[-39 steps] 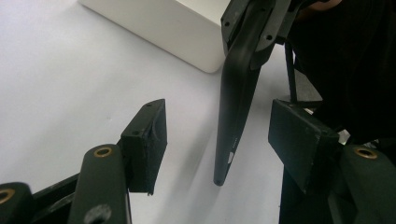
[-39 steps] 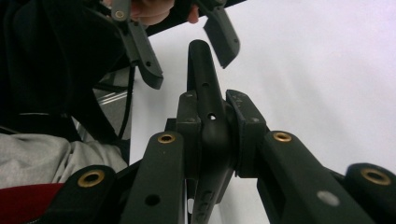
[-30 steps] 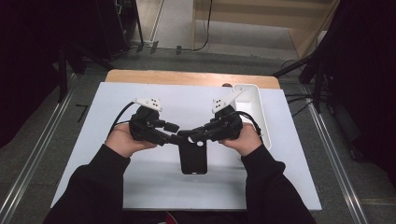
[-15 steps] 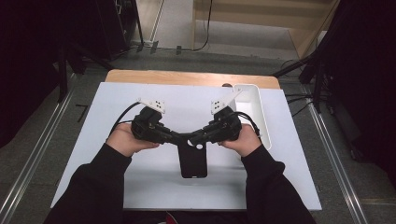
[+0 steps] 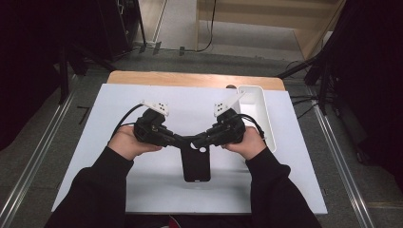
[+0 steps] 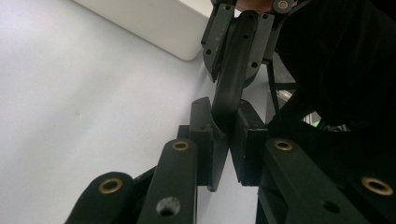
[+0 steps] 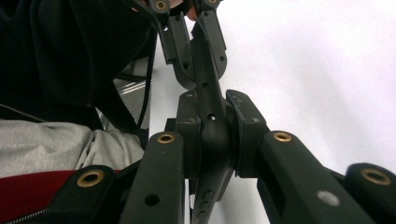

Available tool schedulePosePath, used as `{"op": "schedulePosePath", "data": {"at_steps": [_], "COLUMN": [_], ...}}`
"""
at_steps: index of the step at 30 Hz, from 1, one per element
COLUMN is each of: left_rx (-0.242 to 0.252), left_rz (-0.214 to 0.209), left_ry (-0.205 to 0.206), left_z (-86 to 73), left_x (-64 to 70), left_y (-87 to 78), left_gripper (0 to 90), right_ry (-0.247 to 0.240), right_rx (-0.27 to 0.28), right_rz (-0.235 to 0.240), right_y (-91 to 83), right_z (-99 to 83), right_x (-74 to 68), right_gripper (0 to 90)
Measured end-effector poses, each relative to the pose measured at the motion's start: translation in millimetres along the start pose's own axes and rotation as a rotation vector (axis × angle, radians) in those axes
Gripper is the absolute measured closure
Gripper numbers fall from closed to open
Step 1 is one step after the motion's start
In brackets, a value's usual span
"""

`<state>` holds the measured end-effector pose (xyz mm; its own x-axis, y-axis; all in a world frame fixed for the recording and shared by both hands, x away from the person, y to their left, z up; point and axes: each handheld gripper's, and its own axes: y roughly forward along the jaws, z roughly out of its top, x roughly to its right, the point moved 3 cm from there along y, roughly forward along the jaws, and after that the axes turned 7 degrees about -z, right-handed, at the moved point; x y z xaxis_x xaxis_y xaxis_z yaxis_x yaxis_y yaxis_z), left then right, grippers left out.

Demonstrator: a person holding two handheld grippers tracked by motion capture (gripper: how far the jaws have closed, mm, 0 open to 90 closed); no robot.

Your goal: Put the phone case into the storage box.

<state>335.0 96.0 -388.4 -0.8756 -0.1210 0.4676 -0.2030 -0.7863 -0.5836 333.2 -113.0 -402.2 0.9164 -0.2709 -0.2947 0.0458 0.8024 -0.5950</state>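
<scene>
Grippers meet over the middle of the white worktop (image 5: pixel 119 190), and both hold one thing: a black phone case (image 5: pixel 196 164). The left gripper (image 5: pixel 177 140) pinches the case's top left corner. The right gripper (image 5: pixel 199 141) pinches its top right corner. Each pair of jaws is closed tight on the thin wall of the case.

The case hangs down from the two grips toward the near edge of the worktop. Its top end looks lifted a little, but from above it is hard to tell if the bottom end touches the worktop. Two grips, one on each side, keep the floppy case from twisting. They also let the person pull or bend it evenly, maybe to stretch it open.

A white bin (image 5: pixel 254 116) sits by the far right corner of the worktop, well apart from the case. It may be where the case goes.

The high view shows the whole case, its round camera hole, both hands and the bin. It does not show how the jaws bite.

The left gripper view looks along the case's edge (image 6: pixel 231 79). The wall sits between the two jaws, and the other gripper clamps the far end. A corner of the bin (image 6: pixel 154 23) shows behind.

The right gripper view shows the same edge (image 7: pixel 210 112) from the other side, with small holes in it.
</scene>
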Motion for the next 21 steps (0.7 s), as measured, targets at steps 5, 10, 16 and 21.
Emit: {"op": "schedulePosePath", "data": {"at_steps": [5,10,16,21], "left_rx": [-0.001,0.006,0.013,0.009], "left_rz": [0.007,0.011,0.018,0.030], "left_ry": [-0.010,-0.016,-0.018,-0.048], "left_z": [1.2,2.9,3.2,2.2], "left_x": [1.3,3.7,4.4,1.3], "left_y": [-1.6,-4.8,-7.9,-12.3], "left_gripper": [79.7,79.7,79.7,79.6], "right_ry": [0.005,0.009,0.050,0.069], "right_rx": [-0.004,0.008,0.014,0.019], "right_rz": [-0.002,-0.025,-0.039,-0.055], "right_y": [0.4,-0.1,-3.3,-8.1], "right_z": [0.3,1.5,1.9,1.8], "right_x": [-0.3,-0.8,-0.5,0.6], "right_gripper": [73.8,70.1,60.6,56.7]}}
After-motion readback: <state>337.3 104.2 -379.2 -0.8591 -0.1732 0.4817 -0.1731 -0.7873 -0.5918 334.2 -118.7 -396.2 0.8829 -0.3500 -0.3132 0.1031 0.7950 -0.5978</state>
